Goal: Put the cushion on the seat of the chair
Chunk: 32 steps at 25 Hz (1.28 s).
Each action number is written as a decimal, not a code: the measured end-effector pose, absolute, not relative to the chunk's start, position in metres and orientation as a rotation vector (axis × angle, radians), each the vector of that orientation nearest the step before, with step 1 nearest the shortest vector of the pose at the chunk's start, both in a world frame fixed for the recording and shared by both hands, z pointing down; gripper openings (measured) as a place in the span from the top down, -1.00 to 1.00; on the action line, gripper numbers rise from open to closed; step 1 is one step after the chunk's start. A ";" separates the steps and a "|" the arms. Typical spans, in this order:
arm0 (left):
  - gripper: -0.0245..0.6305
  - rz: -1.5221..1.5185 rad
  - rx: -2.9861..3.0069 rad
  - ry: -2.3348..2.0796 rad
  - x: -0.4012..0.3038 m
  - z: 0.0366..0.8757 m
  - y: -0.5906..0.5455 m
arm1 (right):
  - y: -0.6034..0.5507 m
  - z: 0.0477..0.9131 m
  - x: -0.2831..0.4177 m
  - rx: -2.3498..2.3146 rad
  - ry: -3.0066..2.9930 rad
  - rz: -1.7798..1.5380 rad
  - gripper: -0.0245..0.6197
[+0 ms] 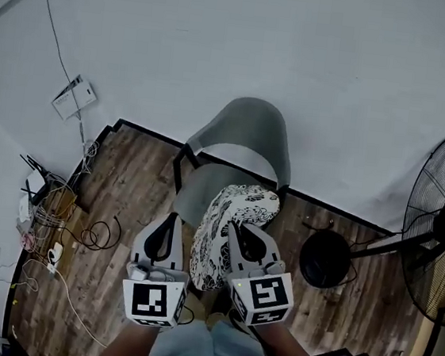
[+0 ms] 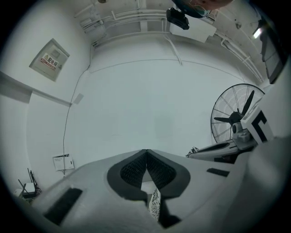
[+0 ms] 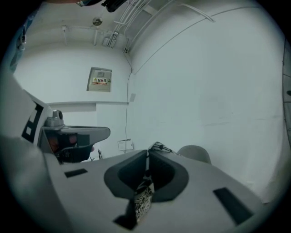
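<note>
Gripping the cushion (image 1: 228,234) from both sides, your left claw (image 1: 173,217) and right claw (image 1: 231,227) each pinch its patterned fabric shut, holding it upright, apparently just above the chair (image 1: 248,132) seat.

head view looks steeply down; right gripper view, level, shares the chair (image 1: 247,136).

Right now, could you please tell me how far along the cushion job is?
Picked up: the left claw and the right claw are both shut on the cushion. In hand: it hangs between them, in front of the chair. Left: lay it on the seat and let go.
</note>
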<state>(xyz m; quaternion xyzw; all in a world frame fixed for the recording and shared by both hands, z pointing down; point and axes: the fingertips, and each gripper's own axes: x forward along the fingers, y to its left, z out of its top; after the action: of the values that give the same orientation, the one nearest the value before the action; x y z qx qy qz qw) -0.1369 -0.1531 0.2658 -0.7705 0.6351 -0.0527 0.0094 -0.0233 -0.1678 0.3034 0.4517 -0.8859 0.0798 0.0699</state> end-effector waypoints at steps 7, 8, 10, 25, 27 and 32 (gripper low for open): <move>0.90 -0.134 -2.455 1.991 -0.166 0.280 -0.205 | -0.218 0.319 -0.047 1.378 -2.600 0.254 0.89; 0.90 -0.143 -2.473 1.979 -0.168 0.284 -0.214 | -0.226 0.323 -0.049 1.383 -2.584 0.266 0.89; 0.90 -0.160 -2.503 1.957 -0.173 0.290 -0.233 | -0.243 0.332 -0.054 1.394 -2.552 0.289 0.89; 0.90 -0.254 -2.623 2.023 -0.262 0.347 -0.379 | -0.400 0.407 -0.136 1.408 -2.438 0.419 0.89; 0.90 -0.282 -2.635 2.017 -0.271 0.356 -0.395 | -0.421 0.421 -0.145 1.413 -2.435 0.463 0.89; 0.90 -0.354 -2.702 2.020 -0.279 0.398 -0.420 | -0.454 0.505 -0.154 1.416 -2.365 0.584 0.88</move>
<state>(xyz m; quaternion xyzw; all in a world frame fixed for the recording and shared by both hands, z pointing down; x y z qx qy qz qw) -0.2794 -0.4197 0.3982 -0.7904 0.5907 -0.1036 -0.1250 -0.1536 -0.4535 0.5050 0.4960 -0.8284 0.2046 0.1611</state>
